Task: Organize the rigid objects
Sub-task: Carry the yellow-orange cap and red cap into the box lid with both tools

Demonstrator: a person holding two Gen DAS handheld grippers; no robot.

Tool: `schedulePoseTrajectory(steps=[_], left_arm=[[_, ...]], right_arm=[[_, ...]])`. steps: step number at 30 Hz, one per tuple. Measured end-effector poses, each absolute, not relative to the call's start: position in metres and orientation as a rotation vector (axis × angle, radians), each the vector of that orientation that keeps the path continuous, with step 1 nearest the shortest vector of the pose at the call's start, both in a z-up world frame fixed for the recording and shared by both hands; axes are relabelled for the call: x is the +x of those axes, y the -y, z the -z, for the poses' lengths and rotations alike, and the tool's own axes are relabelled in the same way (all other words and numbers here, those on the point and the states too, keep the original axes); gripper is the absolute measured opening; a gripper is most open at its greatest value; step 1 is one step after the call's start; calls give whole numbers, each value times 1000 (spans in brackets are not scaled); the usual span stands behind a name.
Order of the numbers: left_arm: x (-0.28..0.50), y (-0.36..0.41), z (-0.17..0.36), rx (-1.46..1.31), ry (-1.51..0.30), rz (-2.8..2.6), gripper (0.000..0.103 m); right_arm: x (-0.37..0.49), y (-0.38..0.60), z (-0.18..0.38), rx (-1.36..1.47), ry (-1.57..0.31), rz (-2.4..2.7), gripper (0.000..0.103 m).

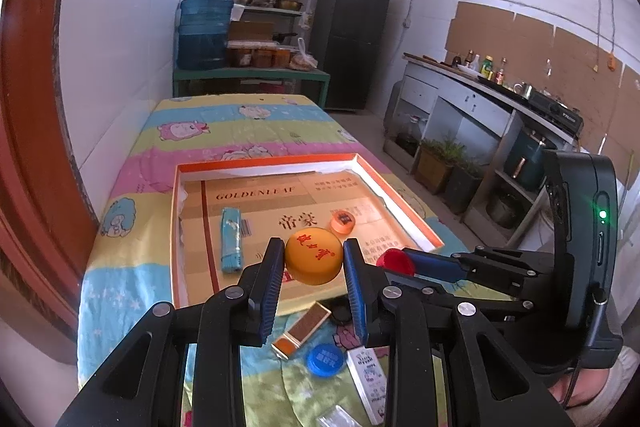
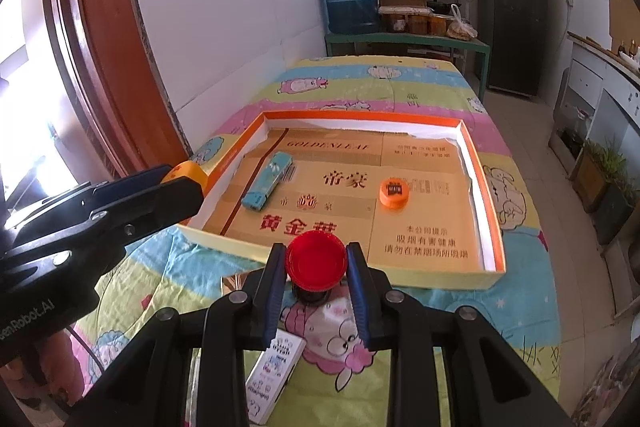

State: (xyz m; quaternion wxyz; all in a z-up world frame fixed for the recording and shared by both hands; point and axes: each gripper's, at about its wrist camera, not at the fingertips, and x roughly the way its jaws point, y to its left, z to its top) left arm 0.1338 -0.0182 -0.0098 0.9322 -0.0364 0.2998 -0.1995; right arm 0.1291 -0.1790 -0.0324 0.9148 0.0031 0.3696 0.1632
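Two caps are held clamped at the near edge of an open tray.

A yellow-orange cap [image 1: 314, 255] is gripped between the pads of the left gripper [image 1: 313, 259], and a red cap [image 2: 316, 259] is pinched by the right gripper [image 2: 316, 263], just short of the near wall; inside the orange-rimmed tray [image 2: 496, 223], lined with printed cardboard, a light-blue lighter [image 2: 266, 186] is seen at the left and a small orange cap [image 2: 395, 193] toward the right, well apart, with bare cardboard between them; a matchbox [image 1: 302, 329], a blue cap [image 1: 325, 359] and a white packet [image 1: 370, 379] are left on the patterned cloth [image 2: 516, 303] before the tray.
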Motion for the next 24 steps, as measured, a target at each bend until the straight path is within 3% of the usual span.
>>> schedulePoseTrajectory(steps=[24], left_arm=[[198, 18, 30, -120, -693, 359, 31]], right_arm=[[187, 189, 44, 32, -792, -310, 30]])
